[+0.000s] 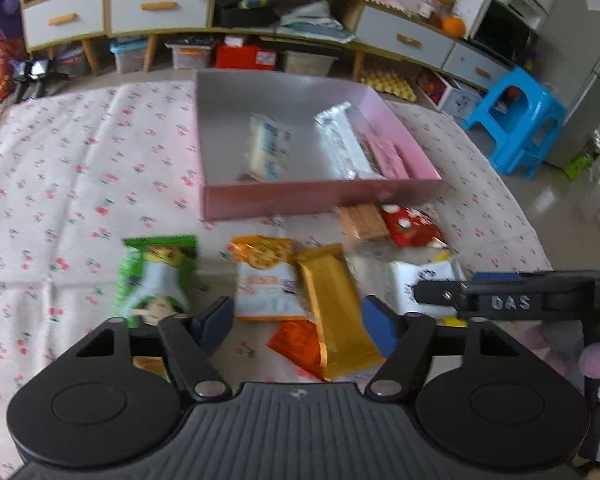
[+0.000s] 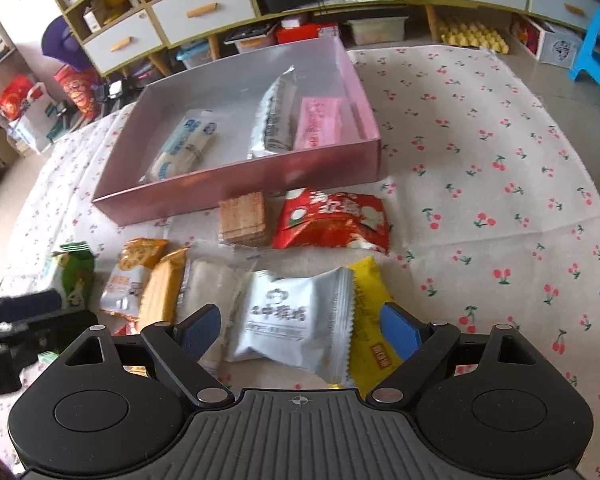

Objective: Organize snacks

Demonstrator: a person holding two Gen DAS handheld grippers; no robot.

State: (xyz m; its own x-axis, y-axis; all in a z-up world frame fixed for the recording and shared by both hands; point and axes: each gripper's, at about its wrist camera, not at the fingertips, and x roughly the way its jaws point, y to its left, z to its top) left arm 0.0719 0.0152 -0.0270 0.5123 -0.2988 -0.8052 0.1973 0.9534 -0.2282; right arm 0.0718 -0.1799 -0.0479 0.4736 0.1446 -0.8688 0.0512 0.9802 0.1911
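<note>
A pink box [image 1: 320, 196] [image 2: 240, 184] sits on the cherry-print cloth and holds a white-blue packet [image 2: 188, 144], a long silver packet [image 2: 276, 116] and a pink packet [image 2: 320, 122]. Loose snacks lie in front of it. My left gripper [image 1: 298, 324] is open low over a gold bar [image 1: 332, 308], with an orange-white cracker packet [image 1: 264, 280] and an orange packet [image 1: 296, 346] also between its fingers; a green packet [image 1: 156, 276] lies to its left. My right gripper [image 2: 300, 330] is open, straddling a white packet [image 2: 296, 318] without pressing it; a yellow packet [image 2: 370, 320] lies under its right finger.
Near the box's front wall lie a wafer stack [image 2: 244, 218] and a red packet [image 2: 332, 220]. A low cabinet with drawers [image 1: 160, 8] and storage bins stands beyond the cloth, and a blue stool [image 1: 516, 120] at the right. The cloth's right part [image 2: 500, 160] has only its print.
</note>
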